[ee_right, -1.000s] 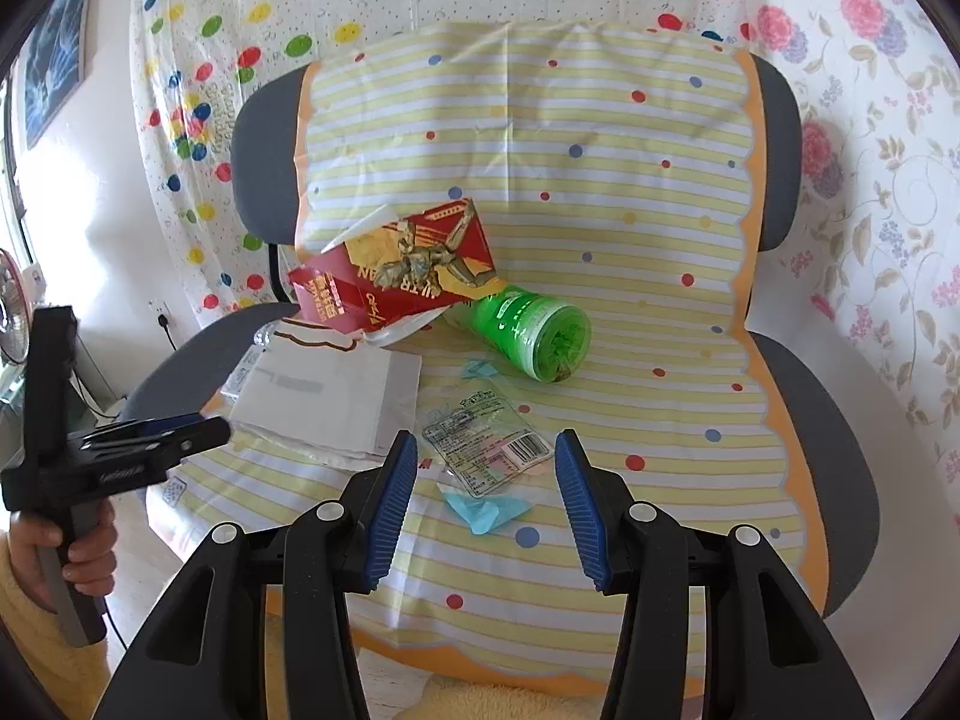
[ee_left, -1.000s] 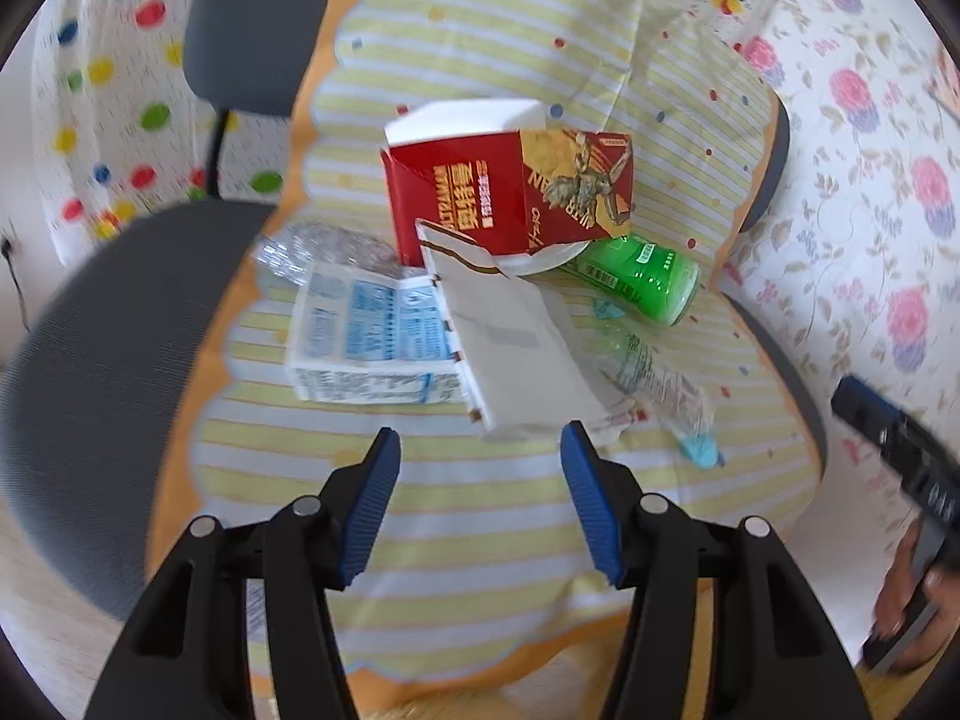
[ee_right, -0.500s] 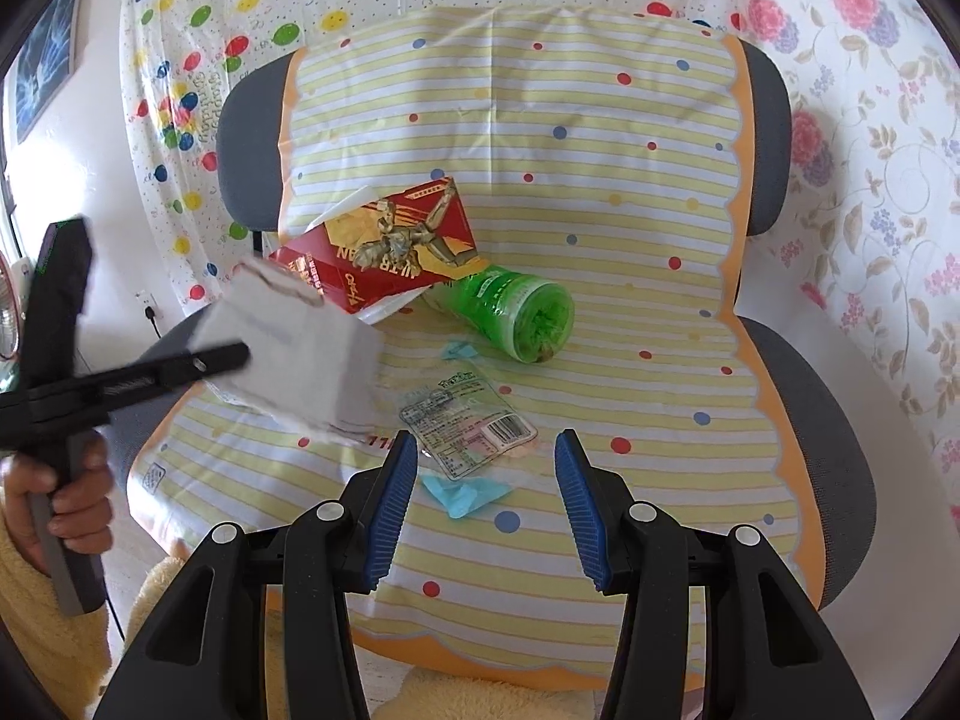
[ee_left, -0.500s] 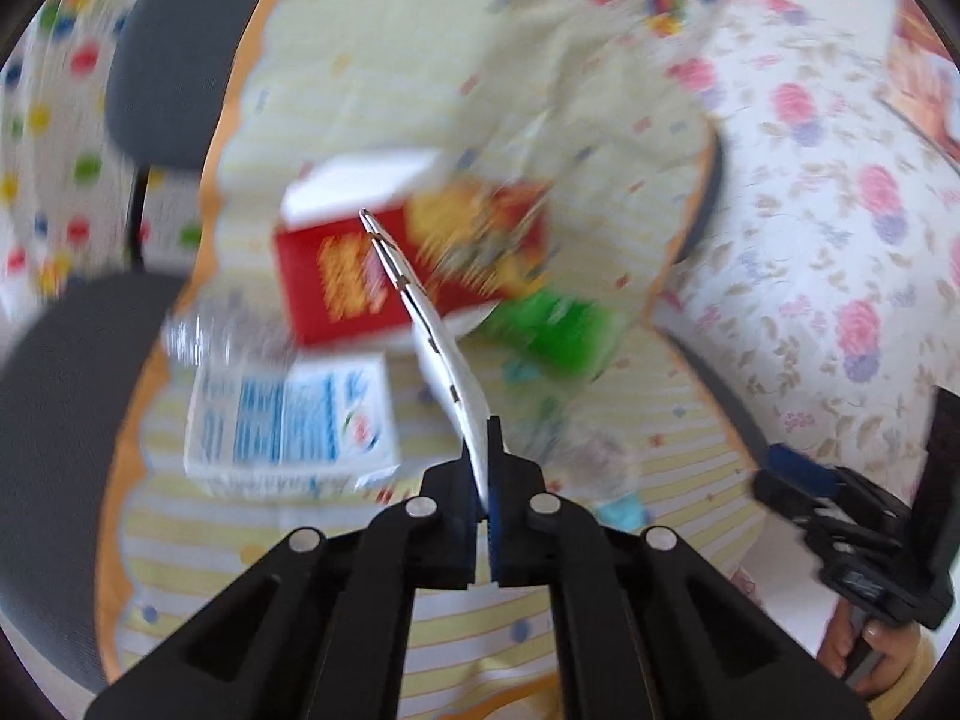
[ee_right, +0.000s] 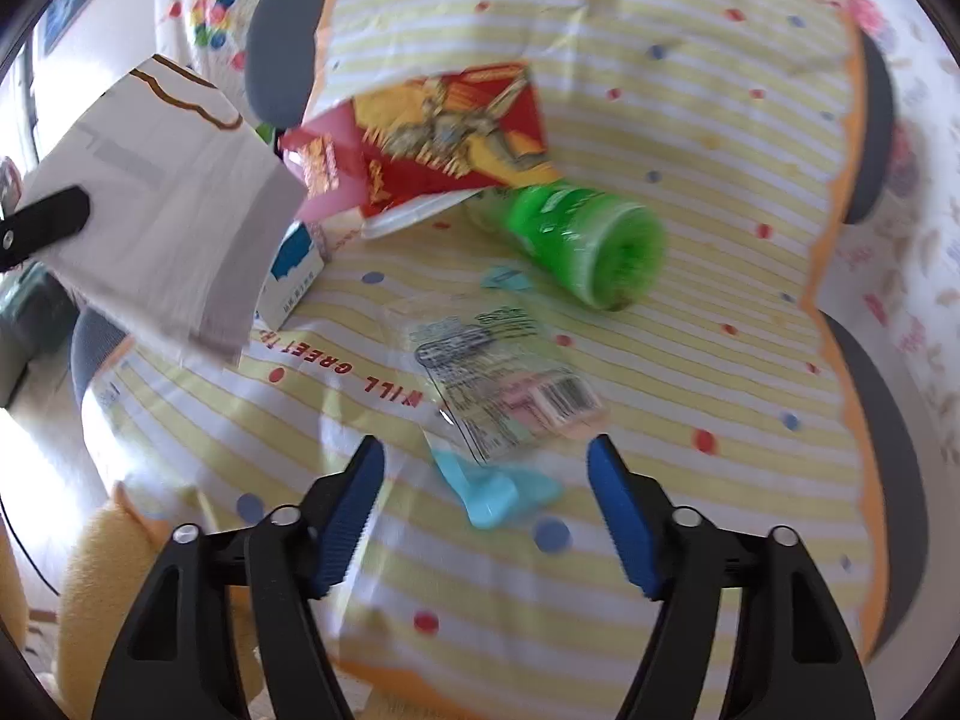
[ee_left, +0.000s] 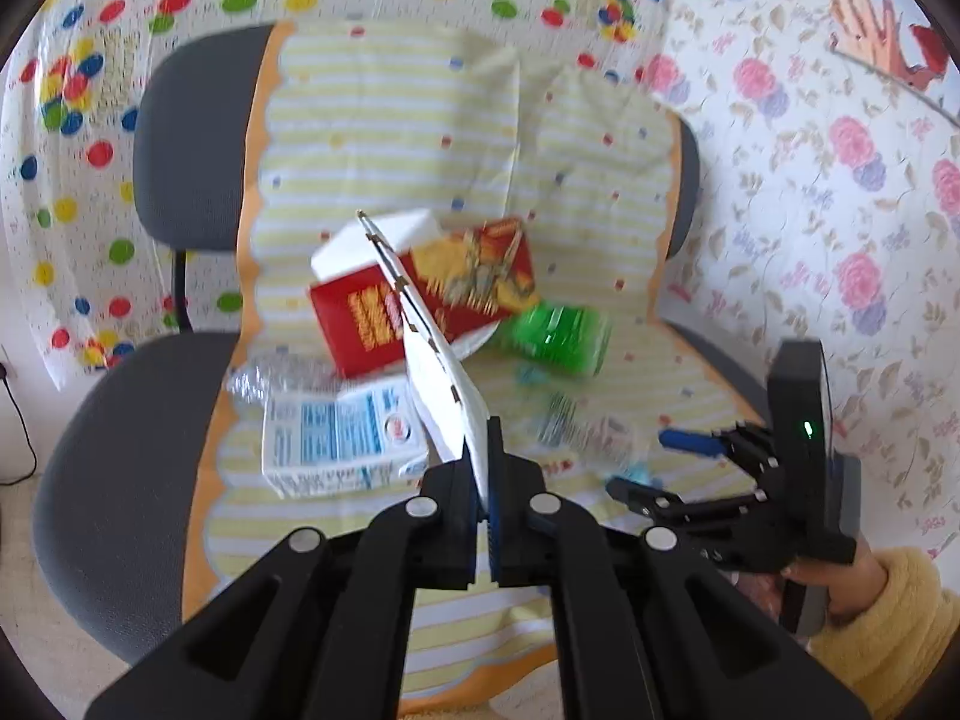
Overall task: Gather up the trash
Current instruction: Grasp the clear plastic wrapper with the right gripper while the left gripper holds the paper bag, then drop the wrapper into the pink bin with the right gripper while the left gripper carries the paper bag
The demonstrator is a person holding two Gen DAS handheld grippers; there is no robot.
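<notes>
White paper bag [ee_left: 447,402] pinched in the left gripper [ee_left: 483,483], lifted clear of the trash on the covered chair.

The left gripper's jaws are closed tight on the bag's lower edge, and the bag sticks up edge-on ahead of it. Beyond it lie a blue-and-white carton [ee_left: 336,441], a red snack box [ee_left: 420,294] and a green bottle [ee_left: 561,333] on the yellow striped cover [ee_left: 372,120]. The right gripper [ee_right: 483,483] has just been opening; its blue pads stand wide with nothing between them, just short of a clear printed wrapper [ee_right: 501,393] and a light-blue scrap [ee_right: 498,495]. A hand in a yellow sleeve [ee_left: 894,618] holds it.
</notes>
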